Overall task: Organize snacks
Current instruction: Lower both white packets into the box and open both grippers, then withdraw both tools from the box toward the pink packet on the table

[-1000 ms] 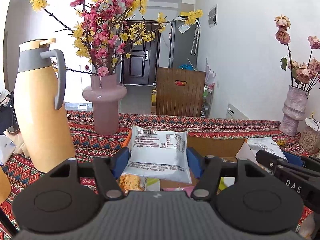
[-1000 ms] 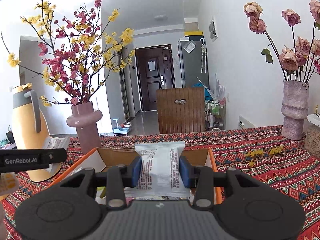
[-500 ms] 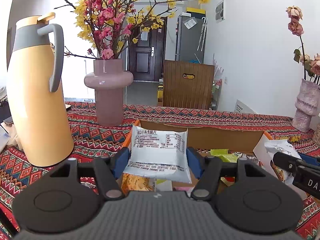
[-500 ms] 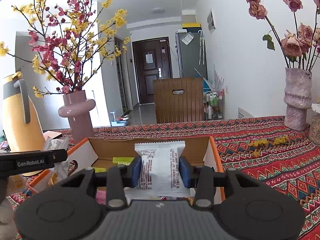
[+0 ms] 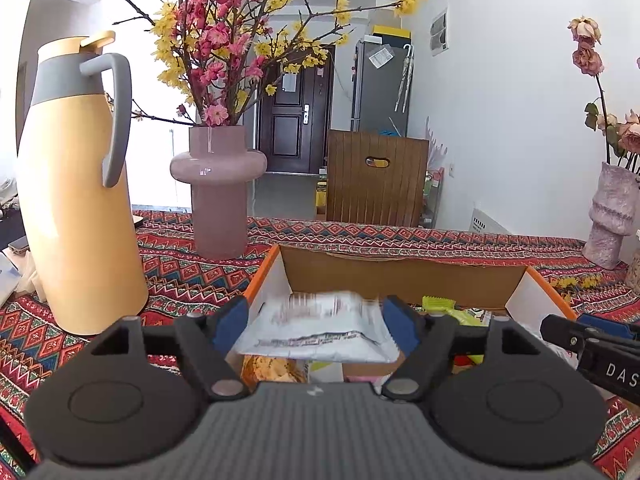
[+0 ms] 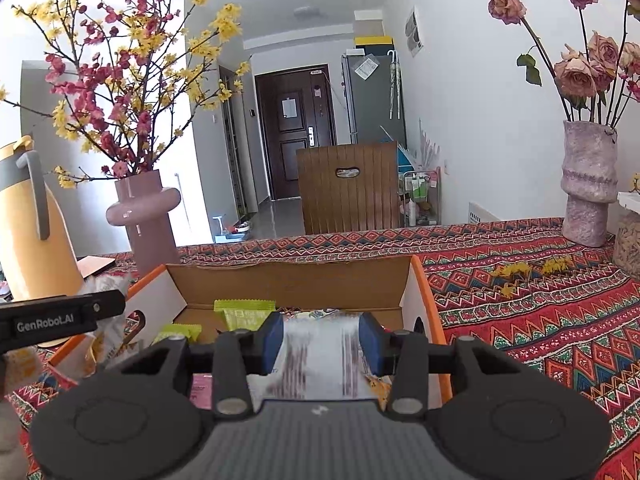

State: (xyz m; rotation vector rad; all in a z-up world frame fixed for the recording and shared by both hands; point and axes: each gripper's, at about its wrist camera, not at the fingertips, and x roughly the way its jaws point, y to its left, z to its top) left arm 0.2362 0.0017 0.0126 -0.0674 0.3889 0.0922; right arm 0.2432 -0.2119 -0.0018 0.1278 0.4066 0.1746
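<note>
Patterned tablecloth [image 6: 540, 320], open cardboard box [image 5: 400, 270] — both grippers' jaws wide, blurred white packets dropping between.

Box [image 5: 400, 272] on tablecloth [image 5: 180, 276]; jug [image 5: 76, 200] and vase [image 5: 218, 196] left of box; chair [image 5: 376, 180] behind table.

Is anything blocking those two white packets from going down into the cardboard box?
Nothing visible blocks them. The left gripper has its white packet right above the open cardboard box, and the right gripper has its packet there too. Below lie only snacks, like the green packet.
</note>
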